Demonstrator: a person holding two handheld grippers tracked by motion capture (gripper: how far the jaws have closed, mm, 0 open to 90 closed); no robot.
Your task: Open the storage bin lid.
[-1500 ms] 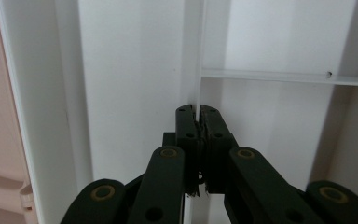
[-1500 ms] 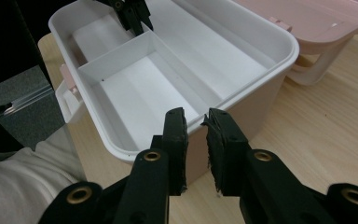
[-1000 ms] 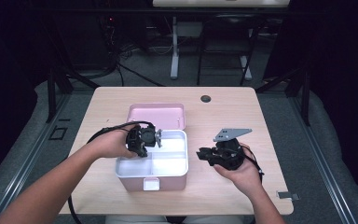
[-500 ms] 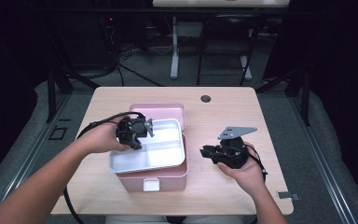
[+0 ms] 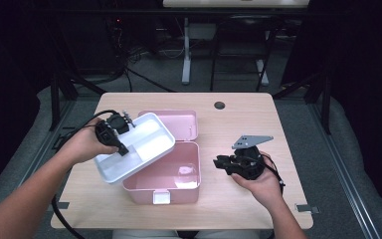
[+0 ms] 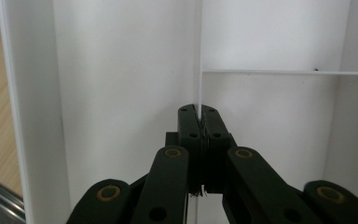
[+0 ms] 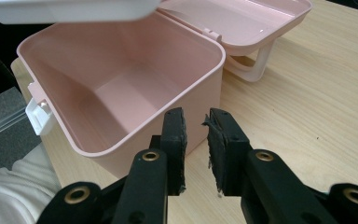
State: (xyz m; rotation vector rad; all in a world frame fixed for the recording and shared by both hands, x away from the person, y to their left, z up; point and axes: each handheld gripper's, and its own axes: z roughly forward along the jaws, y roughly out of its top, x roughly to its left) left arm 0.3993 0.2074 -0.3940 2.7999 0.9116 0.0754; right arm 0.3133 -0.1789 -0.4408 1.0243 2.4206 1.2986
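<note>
A pink box (image 5: 197, 164) stands open on the table, its lid (image 5: 181, 124) laid back behind it. My left gripper (image 5: 123, 149) holds a white divided tray (image 5: 151, 134) tilted in the air over the box's left edge. In the left gripper view the jaws (image 6: 199, 114) are shut on the tray's thin divider wall (image 6: 198, 56). My right gripper (image 5: 221, 163) rests low to the right of the box, its jaws slightly apart with nothing between them (image 7: 196, 121). The box's bare pink inside (image 7: 121, 93) lies just ahead of it, with the tray's underside (image 7: 70, 9) above.
The wooden table (image 5: 278, 124) has a round black hole (image 5: 220, 105) near its far edge. A white latch (image 5: 160, 197) hangs at the box's front. Beyond the table are dark stands and cables on a grey floor.
The white tray has come up out of the pink box and moved left, tilting in the left gripper. The right gripper has stayed where it was.
</note>
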